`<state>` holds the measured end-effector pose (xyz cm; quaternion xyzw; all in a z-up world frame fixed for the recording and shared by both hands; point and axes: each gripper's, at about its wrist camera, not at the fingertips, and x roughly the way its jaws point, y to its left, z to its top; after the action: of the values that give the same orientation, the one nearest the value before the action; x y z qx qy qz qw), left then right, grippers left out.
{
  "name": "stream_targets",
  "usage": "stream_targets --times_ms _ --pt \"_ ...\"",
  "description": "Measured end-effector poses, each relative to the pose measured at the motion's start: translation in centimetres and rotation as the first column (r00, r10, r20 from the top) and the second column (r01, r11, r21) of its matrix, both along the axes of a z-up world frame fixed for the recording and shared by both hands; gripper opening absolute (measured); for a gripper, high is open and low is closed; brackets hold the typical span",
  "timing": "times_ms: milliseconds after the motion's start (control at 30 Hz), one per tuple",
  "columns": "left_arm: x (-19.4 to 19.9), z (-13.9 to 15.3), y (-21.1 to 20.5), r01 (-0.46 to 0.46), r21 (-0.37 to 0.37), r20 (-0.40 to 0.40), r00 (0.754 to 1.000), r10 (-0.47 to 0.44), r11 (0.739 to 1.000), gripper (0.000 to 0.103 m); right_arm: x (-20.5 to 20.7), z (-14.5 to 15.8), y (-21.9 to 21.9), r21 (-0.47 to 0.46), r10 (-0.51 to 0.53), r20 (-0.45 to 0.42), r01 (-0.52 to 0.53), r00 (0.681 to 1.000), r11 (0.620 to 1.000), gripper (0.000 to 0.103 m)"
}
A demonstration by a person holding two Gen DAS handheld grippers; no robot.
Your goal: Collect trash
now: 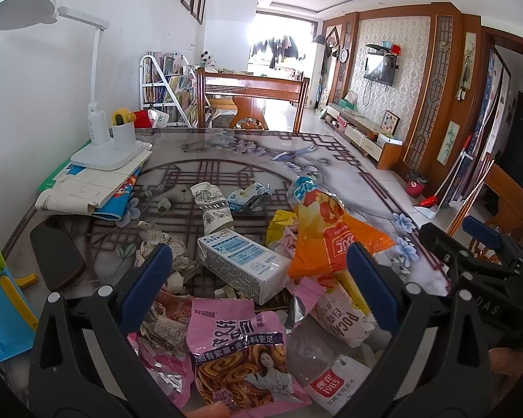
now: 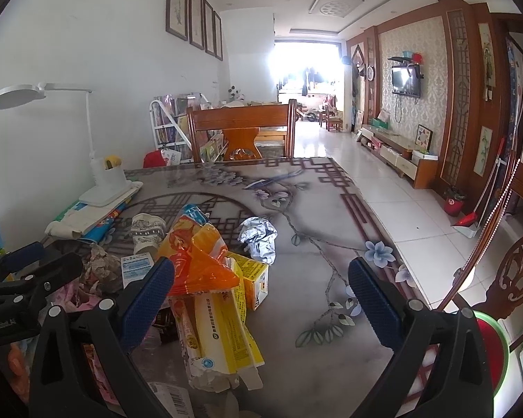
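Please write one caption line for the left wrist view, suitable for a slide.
Open left gripper hovering over a trash pile on the patterned table: white carton, orange wrapper, pink snack bag.

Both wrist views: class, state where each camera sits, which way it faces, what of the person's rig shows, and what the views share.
Left wrist: on the left gripper, open, facing down the table over the milk carton; the right gripper shows at the right edge.
Right wrist: on the right gripper, open, facing the same way over the orange wrapper; the left gripper shows at the left edge.
Shared: lamp, paper cup, chair, TV.
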<state>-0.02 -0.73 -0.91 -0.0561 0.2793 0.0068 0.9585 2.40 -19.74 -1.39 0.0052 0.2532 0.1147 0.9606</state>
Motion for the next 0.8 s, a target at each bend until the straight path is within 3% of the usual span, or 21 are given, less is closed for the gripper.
stream_targets --times_ms 800 --pt "0.04 -0.33 0.36 0.002 -0.004 -0.011 1.0 -0.002 1.0 0.098 0.11 -0.02 -0.29 0.004 -0.01 -0.007 0.01 1.0 1.0 0.096"
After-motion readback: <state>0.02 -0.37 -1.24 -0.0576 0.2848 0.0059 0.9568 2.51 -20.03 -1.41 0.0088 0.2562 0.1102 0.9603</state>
